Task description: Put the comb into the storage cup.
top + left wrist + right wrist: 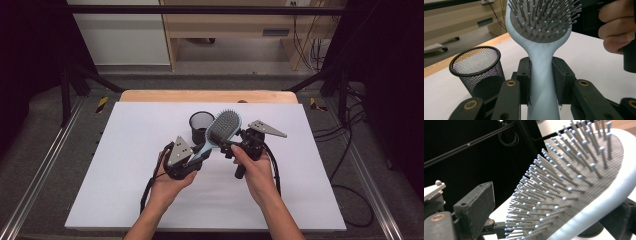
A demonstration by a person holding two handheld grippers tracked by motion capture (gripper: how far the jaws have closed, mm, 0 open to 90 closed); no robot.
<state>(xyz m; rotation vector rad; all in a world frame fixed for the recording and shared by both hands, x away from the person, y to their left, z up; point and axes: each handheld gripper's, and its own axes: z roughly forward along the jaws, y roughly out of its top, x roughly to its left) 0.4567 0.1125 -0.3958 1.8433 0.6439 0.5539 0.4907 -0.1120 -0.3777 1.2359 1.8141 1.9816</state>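
Hairbrush [220, 131], light blue, is held above the white mat [125, 165] at frame centre, its handle pinched by the left gripper [541, 82]. Its bristled head is straddled by the right gripper [554, 220], jaws spread. A mesh cup [199, 124] is seen behind.

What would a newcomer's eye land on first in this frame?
The light blue hairbrush, held up over the middle of the white table, bristles facing the camera. The left gripper is clamped on its handle, while the right gripper has its jaws around the brush head without clearly pressing. Just behind stands a black mesh cup.
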